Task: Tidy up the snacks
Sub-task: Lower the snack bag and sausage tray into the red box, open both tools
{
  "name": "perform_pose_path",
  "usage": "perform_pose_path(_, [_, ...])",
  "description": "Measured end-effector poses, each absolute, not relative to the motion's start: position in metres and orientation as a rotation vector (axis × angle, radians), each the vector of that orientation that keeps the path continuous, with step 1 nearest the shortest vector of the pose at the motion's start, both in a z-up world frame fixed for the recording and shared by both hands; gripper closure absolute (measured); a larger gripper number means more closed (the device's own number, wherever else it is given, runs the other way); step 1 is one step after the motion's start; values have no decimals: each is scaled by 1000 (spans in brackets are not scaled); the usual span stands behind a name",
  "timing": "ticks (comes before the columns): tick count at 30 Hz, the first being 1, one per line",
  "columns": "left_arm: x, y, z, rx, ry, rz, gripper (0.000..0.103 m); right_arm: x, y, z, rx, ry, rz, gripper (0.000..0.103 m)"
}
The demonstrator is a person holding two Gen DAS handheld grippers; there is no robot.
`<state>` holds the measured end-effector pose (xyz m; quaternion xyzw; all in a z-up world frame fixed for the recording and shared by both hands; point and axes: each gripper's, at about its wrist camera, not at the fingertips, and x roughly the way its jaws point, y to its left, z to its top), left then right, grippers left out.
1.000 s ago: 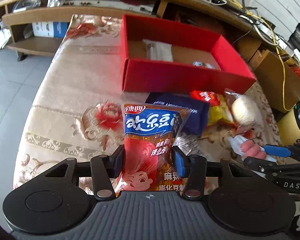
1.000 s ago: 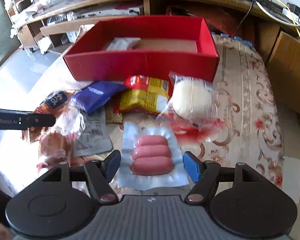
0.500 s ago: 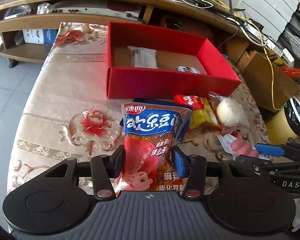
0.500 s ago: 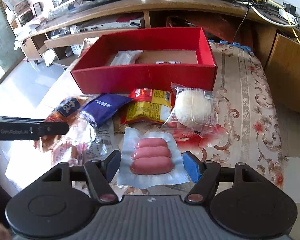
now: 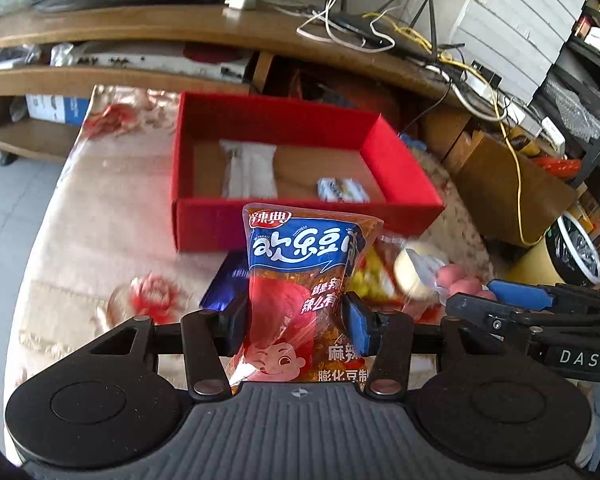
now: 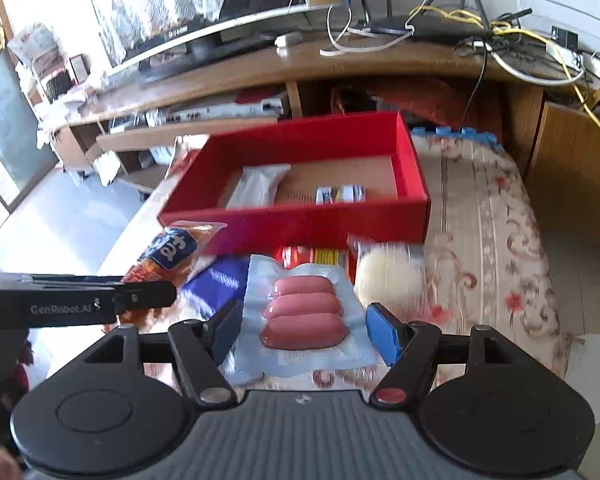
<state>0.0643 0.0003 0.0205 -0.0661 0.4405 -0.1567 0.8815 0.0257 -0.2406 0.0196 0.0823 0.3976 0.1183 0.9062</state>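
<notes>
The left gripper point(image 5: 296, 322) is clamping a red and blue snack bag point(image 5: 300, 280), both pads pressing into the bag's sides, and it is hanging upright in the air on the near side of the red box point(image 5: 300, 224). The bag's top edge is overlapping the box's near wall in the left wrist view.

The right gripper point(image 6: 302, 328) is carrying the sausage pack point(image 6: 304, 314), three pink sausages in a clear sealed sheet, between its fingers; the pack is filling the gap between the pads, but I cannot tell for sure whether they are pressing on its edges. It too is sitting on the near side of the red box, just short of the front wall.

Inside the red box, a white packet point(image 6: 258, 186) is lying toward its left end and a small wrapped bar point(image 6: 340, 194) is lying near the middle, against the front wall.

Between the box and the grippers, on the floral tablecloth point(image 6: 484, 208), the remaining snacks are waiting: a dark blue packet point(image 6: 216, 280) to the left, a red and yellow pack point(image 6: 316, 257) touching the box's front wall, and a round white bun in clear wrap point(image 6: 384, 276) toward the box's right corner.
</notes>
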Motion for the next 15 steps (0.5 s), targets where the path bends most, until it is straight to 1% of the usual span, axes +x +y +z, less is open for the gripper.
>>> perform_pose_path(7, [89,-13,35,-142,870,-335,46,51,-237,41,182,754,235,38])
perform_pose_path(15, [131,-21,35,-157,862,-313,46,96,-237,46,189,743,199,38])
